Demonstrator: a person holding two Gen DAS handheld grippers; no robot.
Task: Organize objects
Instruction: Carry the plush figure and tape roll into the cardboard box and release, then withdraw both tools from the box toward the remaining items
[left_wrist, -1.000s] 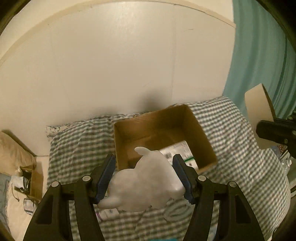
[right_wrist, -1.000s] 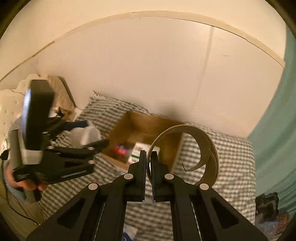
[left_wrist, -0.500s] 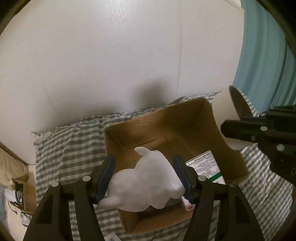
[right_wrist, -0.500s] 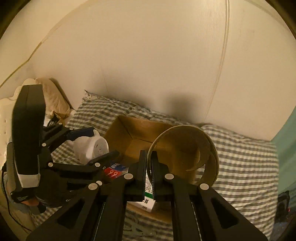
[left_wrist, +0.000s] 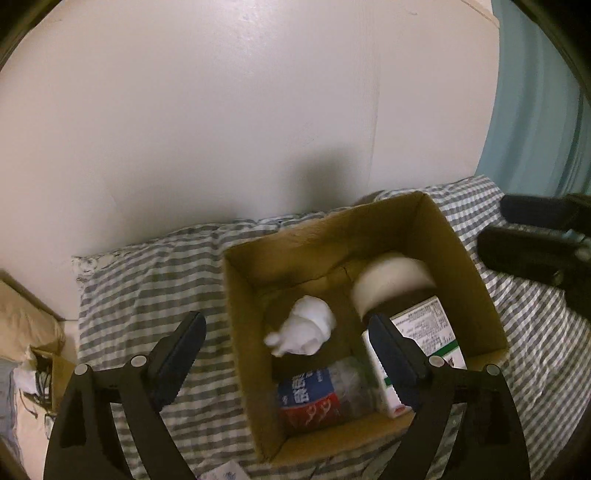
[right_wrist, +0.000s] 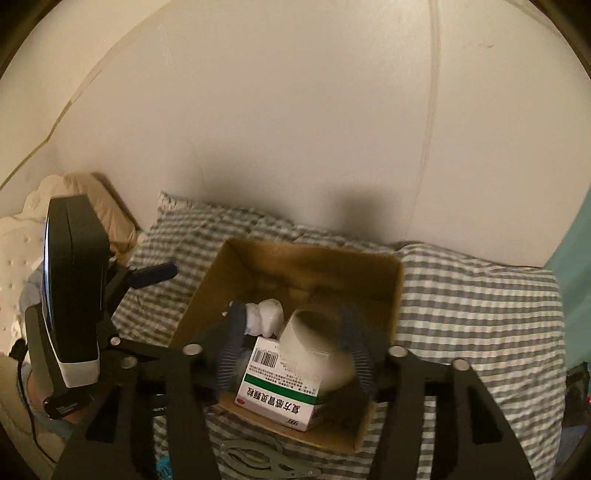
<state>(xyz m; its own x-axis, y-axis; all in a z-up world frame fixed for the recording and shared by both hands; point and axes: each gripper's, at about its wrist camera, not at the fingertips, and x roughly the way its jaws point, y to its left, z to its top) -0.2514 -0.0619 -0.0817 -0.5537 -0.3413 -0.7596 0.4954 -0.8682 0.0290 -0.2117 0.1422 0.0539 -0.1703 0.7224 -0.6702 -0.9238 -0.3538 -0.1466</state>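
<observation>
An open cardboard box (left_wrist: 469, 258) (right_wrist: 395, 295) sits on a checked bed cover. Inside lie a white soft toy (left_wrist: 304, 326) (right_wrist: 266, 314), a cardboard tape roll (left_wrist: 391, 277) (right_wrist: 314, 343), a green-and-white medicine box (left_wrist: 424, 332) (right_wrist: 284, 384) and a blue-and-red packet (left_wrist: 306, 395). My left gripper (left_wrist: 288, 354) is open and empty above the box's near left part. My right gripper (right_wrist: 295, 350) is open above the box, with the roll lying below between its fingers.
The bed's checked cover (left_wrist: 147, 280) (right_wrist: 480, 314) runs to a white wall behind. A teal curtain (left_wrist: 535, 92) hangs at the right. Pillows (right_wrist: 92, 199) lie at the left. A grey flat object (right_wrist: 258, 461) lies before the box.
Both grippers opened over the box. The white toy dropped out of my left gripper into the box, and the tape roll dropped out of my right gripper into it.
</observation>
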